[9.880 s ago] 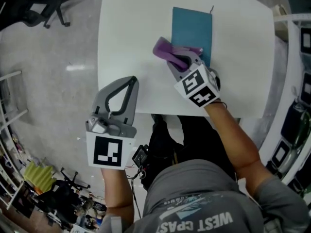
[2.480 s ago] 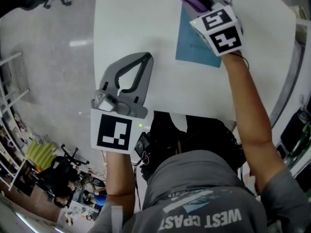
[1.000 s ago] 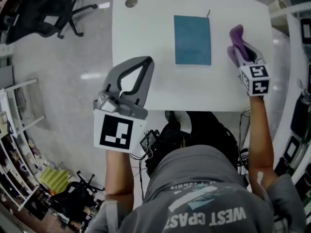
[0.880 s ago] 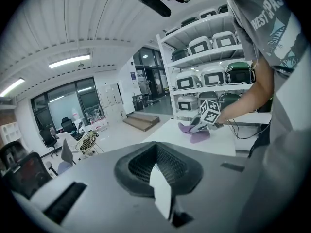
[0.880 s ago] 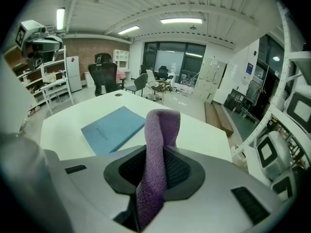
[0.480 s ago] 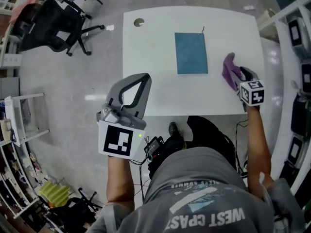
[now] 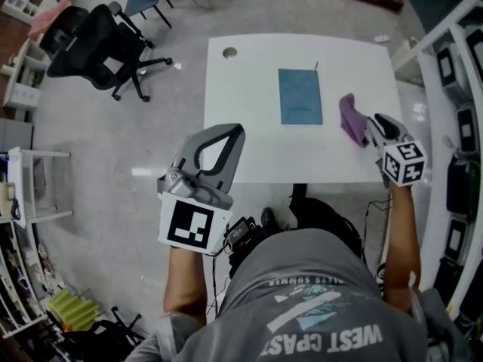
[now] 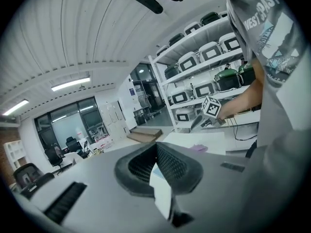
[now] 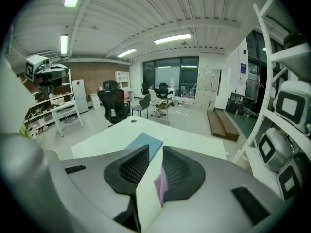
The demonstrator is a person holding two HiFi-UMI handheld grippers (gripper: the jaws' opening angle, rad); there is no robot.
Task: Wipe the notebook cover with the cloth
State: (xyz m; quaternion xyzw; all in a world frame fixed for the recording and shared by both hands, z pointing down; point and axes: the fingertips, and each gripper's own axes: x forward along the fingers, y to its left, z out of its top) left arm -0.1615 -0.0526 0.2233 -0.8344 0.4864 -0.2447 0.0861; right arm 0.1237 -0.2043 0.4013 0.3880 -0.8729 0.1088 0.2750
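The blue notebook (image 7: 299, 96) lies closed on the white table (image 7: 249, 134); it also shows in the right gripper view (image 9: 144, 145). The purple cloth (image 7: 349, 119) lies crumpled on the table just right of the notebook. My right gripper (image 7: 370, 124) hovers at the cloth's right edge, lifted off it. Its jaws stand a little apart and have just been closing. Nothing is pressed between them; the cloth (image 9: 161, 183) shows through the gap, below. My left gripper (image 7: 235, 130) hangs over the table's front left edge, tips together and empty (image 8: 156, 147).
A round cable hole (image 7: 229, 52) sits in the table's far left corner. Black office chairs (image 7: 106, 40) stand on the floor to the left. Shelves with devices (image 7: 462, 127) run close along the table's right side. The person's body is at the front edge.
The right gripper has let go of the cloth beside the notebook and pulled up and back from it. The table now looks smaller and farther below. The left gripper stays shut.
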